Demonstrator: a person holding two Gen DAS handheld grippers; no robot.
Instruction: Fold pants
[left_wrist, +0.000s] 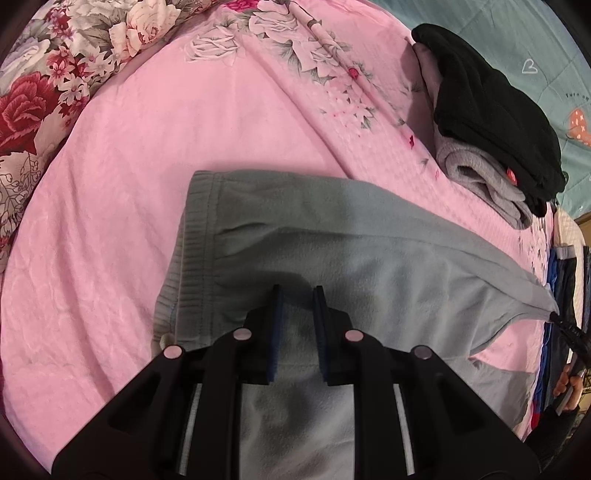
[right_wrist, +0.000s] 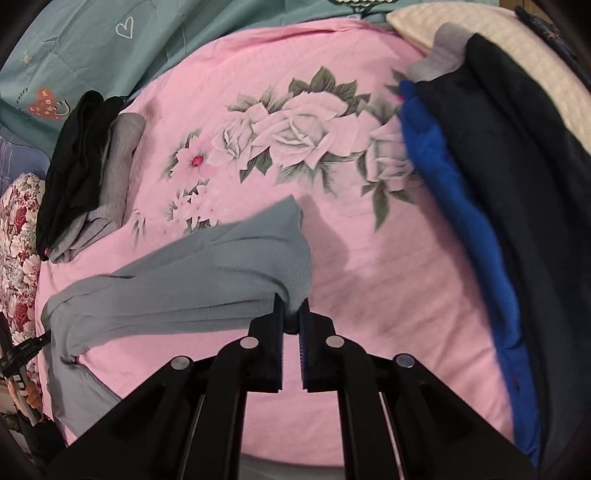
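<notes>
Grey fleece pants (left_wrist: 332, 229) lie on the pink bed sheet (left_wrist: 129, 166), with the ribbed waistband (left_wrist: 192, 236) to the left. My left gripper (left_wrist: 296, 295) points down onto them just right of the waistband, its jaws narrow and shut on a fold of the grey cloth. In the right wrist view the pants (right_wrist: 192, 273) stretch leftwards from my right gripper (right_wrist: 291, 306), which is shut on the bunched end of the leg and holds it slightly off the sheet. The right gripper (left_wrist: 569, 332) also shows at the right edge of the left wrist view, pinching the cloth's tip.
A folded stack of black and grey garments (left_wrist: 491, 122) (right_wrist: 85, 173) sits at the back of the bed. Blue and dark garments (right_wrist: 461, 221) lie heaped along the right. A floral quilt (left_wrist: 37, 92) and a teal quilt (right_wrist: 92, 44) border the sheet.
</notes>
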